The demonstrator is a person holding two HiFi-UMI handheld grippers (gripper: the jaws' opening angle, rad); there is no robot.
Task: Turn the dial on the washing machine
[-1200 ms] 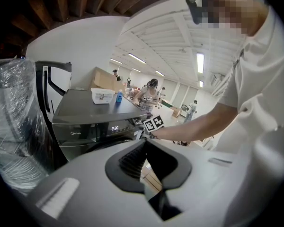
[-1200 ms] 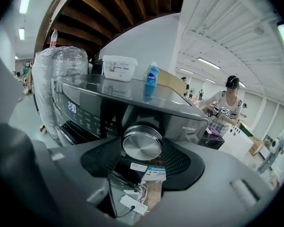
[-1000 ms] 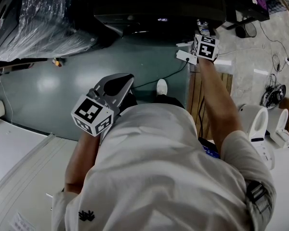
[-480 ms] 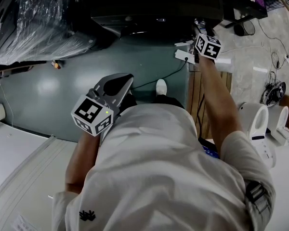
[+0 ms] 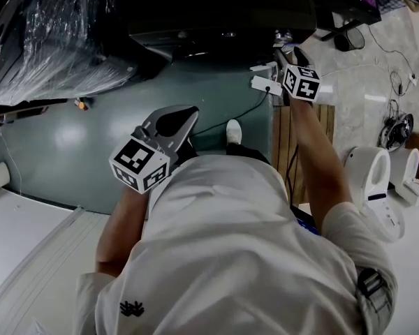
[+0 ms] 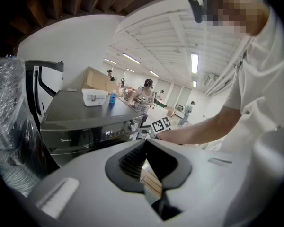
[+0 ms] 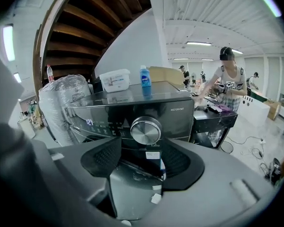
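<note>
The dark washing machine point(image 5: 216, 19) stands in front of me. Its round silver dial point(image 7: 145, 130) sits on the control panel beside a lit display point(image 7: 90, 122). My right gripper point(image 7: 142, 161) is open and close to the panel. The dial shows just above and beyond the gap between its pads, untouched. In the head view the right gripper point(image 5: 290, 51) reaches to the machine's right front corner. My left gripper point(image 5: 185, 112) is held back at chest height, shut on nothing. From the left gripper point(image 6: 145, 144) view, the dial point(image 6: 134, 125) and the right gripper's marker cube point(image 6: 162, 125) are in sight.
A plastic-wrapped bulk point(image 5: 56, 33) stands left of the machine. A white box point(image 7: 114, 80) and a blue bottle point(image 7: 144, 76) rest on its top. A wooden pallet point(image 5: 304, 145), a power strip point(image 5: 265, 86) and white appliances point(image 5: 370, 180) lie at right. A person point(image 7: 227, 79) works behind.
My right gripper has shifted a little along the machine's front and its marker cube has rolled slightly. The left gripper has stayed where it was.
</note>
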